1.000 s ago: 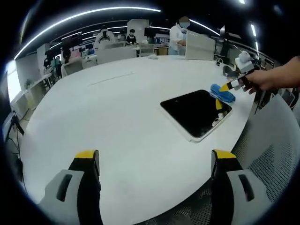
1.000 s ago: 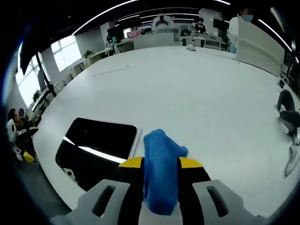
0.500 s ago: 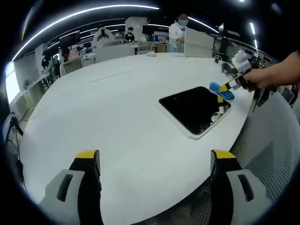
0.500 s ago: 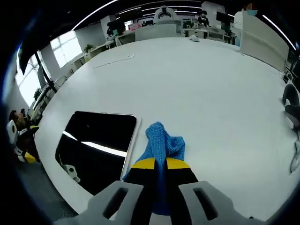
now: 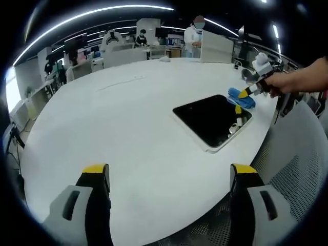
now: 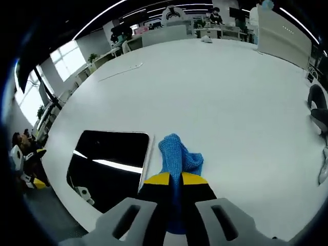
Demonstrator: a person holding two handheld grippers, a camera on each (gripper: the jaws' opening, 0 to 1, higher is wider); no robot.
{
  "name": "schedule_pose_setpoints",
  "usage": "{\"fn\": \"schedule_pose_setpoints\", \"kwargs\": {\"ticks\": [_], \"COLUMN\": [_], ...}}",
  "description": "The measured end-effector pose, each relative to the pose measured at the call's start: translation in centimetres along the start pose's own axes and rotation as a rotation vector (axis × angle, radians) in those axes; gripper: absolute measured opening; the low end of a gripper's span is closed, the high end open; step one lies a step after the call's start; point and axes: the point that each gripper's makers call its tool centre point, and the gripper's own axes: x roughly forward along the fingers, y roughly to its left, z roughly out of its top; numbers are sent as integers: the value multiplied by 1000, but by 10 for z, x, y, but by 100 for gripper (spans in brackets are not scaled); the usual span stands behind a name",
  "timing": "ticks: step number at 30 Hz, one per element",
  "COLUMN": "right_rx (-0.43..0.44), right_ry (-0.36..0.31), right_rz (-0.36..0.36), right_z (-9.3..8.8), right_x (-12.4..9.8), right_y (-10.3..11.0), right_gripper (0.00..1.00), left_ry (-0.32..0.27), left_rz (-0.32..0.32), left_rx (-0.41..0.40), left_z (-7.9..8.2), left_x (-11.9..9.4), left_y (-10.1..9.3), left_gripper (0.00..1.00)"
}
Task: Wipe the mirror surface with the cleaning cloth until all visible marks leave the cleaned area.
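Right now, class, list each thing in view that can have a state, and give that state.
Mirror: flat on the white table, face up.
Blue cleaning cloth: bunched, clamped, beside the mirror's edge.
Right gripper: shut on the cloth.
Left gripper: open, holding nothing.

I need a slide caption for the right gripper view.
Right gripper clamps a blue cloth beside the mirror on a white table.

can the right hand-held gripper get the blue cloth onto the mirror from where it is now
Probably yes. The right hand-held gripper is shut on the blue cloth, right beside the mirror edge, with only bare white table between them.
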Motion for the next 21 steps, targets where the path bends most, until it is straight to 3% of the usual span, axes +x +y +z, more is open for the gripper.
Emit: {"fn": "schedule_pose_setpoints", "kwargs": {"ticks": [8,21], "right_rx": [39,93], "right_ry": [-13,33], "right_rz": [36,44], "right_z": [23,14], "right_x": [1,14], "right_y": [19,46], "right_gripper": [0,0], "left_ry": [-10,-28], "left_rz": [-6,3], "left_rx": [8,2], "left_z": [1,4], "left_x": [2,0], "left_y": [2,4], "left_gripper": [98,96]}}
